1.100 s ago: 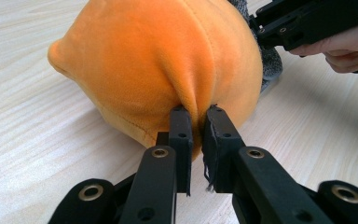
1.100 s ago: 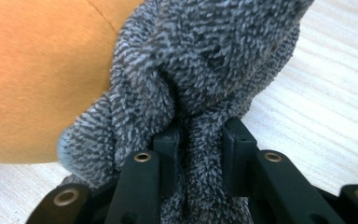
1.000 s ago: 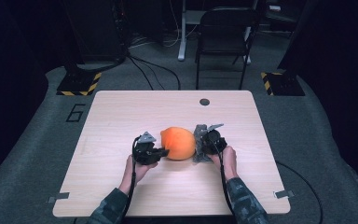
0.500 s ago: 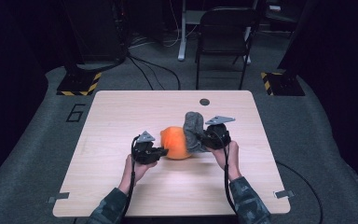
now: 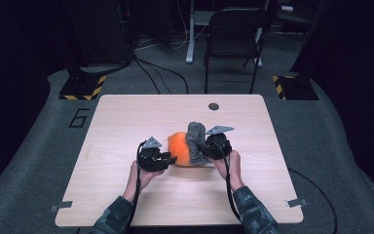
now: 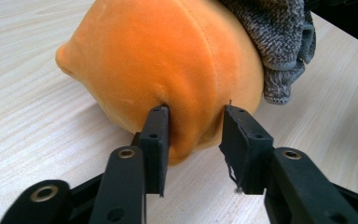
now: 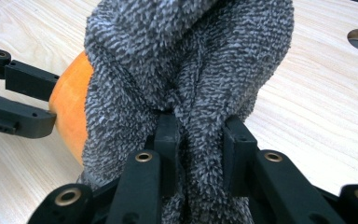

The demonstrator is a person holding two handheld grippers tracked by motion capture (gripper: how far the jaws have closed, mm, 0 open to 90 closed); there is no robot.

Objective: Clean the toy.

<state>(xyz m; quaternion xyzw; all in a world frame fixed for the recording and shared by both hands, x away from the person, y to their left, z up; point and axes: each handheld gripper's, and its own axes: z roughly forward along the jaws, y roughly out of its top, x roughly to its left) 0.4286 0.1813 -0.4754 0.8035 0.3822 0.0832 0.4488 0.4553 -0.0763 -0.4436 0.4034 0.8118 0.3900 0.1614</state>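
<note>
At mid-table, the left gripper (image 5: 168,158), its jaws just opening, brackets a fold of the orange plush toy (image 5: 179,147) loosely. Right of it, the right gripper (image 5: 202,150) pinches the grey fuzzy cloth (image 5: 194,136) draped over the toy. Bare wooden table (image 5: 126,122) surrounds them to every edge.

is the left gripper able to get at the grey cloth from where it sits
Probably not directly. The left gripper sits on the near-left side of the orange plush, and the grey cloth hangs on its far side, pinched by the right gripper.
</note>
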